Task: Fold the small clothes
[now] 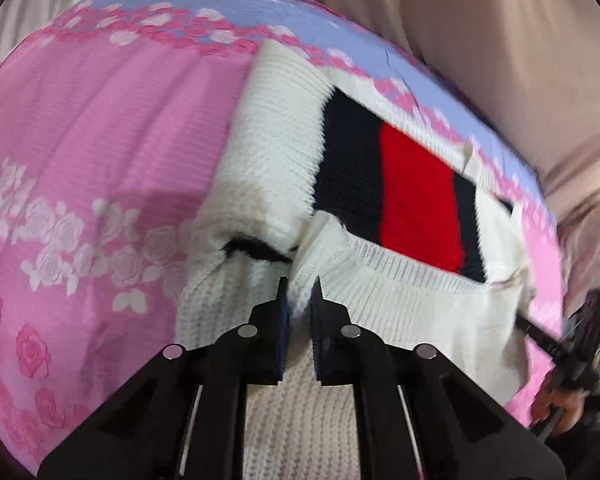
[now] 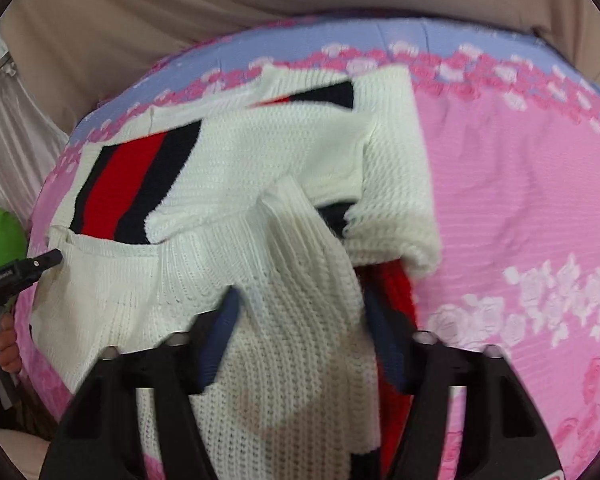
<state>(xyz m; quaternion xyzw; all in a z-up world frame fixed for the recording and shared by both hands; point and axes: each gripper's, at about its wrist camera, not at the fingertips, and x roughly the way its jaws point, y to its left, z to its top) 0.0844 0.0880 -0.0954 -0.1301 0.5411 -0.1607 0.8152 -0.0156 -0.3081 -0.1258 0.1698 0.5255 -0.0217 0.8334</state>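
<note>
Both grippers are working my white knitted sweater point(image 1: 400, 304) with its navy-and-red stripe on the pink rose-patterned bedspread point(image 1: 100, 140): left gripper point(image 1: 299, 282) jaws pinching its fabric, right gripper point(image 2: 300, 304) jaws straddling a fold, grip unclear.

I had open pink sheet point(image 1: 100, 140) on the outer side of my left gripper point(image 1: 299, 280), with nothing lying on it. The sweater point(image 1: 400, 312) filled the middle ground, bunched thick between the fingers of my right gripper point(image 2: 300, 308). Beyond the sheet's far edge, beige fabric point(image 2: 140, 12) closed off the room.
</note>
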